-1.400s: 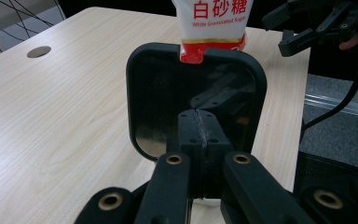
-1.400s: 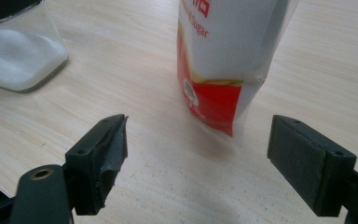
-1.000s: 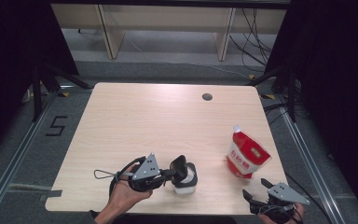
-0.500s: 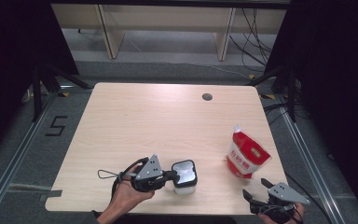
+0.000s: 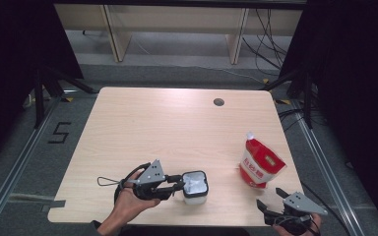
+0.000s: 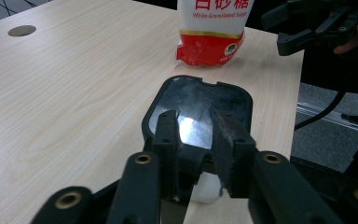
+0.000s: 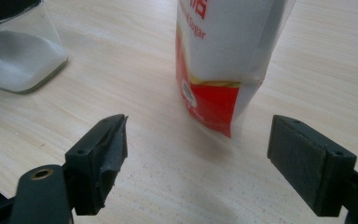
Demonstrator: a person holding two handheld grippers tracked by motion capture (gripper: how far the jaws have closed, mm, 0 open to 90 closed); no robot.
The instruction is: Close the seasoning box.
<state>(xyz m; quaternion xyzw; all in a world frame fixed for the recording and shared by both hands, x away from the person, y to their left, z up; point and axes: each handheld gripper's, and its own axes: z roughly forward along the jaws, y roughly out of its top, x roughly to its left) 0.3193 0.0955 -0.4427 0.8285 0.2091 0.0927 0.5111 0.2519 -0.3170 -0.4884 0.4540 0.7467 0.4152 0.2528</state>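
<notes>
Left gripper point(image 5: 177, 183) has just been opening its jaws, and they now stand loose at the near rim of the jar point(image 5: 195, 186), which sits on the table point(image 5: 167, 123) near the front edge. Right gripper point(image 5: 270, 209) waits wide open before the sugar bag point(image 5: 260, 164). Risk, I think: a loose jaw may catch the rim and tip the jar, spilling its white contents.
</notes>
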